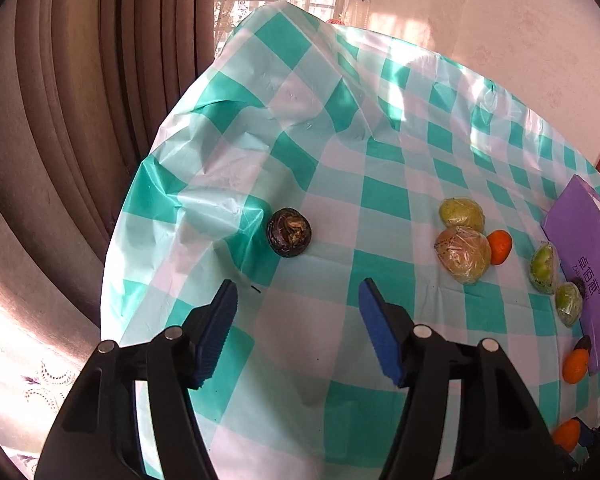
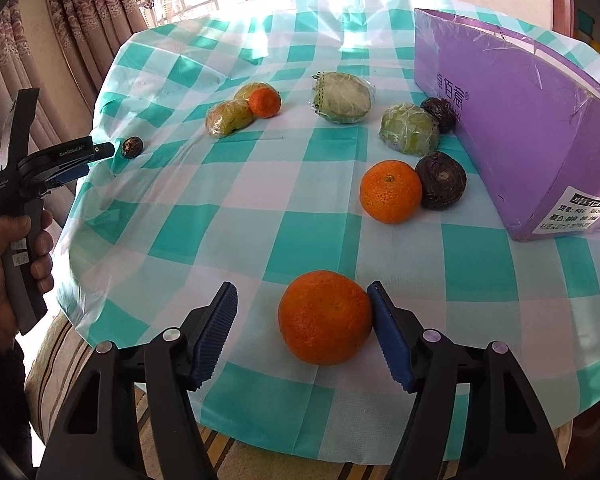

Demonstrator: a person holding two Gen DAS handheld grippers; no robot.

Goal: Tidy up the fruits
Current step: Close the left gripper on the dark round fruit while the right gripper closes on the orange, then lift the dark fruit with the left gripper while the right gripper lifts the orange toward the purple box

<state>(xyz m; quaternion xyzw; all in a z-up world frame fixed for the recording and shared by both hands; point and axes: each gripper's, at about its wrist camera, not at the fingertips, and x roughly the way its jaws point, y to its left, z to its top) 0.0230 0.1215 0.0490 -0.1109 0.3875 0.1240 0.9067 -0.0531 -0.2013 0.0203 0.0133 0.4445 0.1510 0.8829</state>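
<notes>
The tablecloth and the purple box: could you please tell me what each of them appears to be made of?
The tablecloth looks like thin plastic sheeting with a glossy finish: it shines under the window light and holds sharp creases. The purple box seems to be cardboard with a smooth, slightly shiny surface, possibly a film coating: stiff flat sides, folded edges, glare streaks and a printed white label point that way.

One orange [image 2: 325,317] is parked by the worktop's [image 2: 180,236] near edge, a box [image 2: 520,128] stands along the right edge, remaining fruit is scattered mid-worktop.
</notes>
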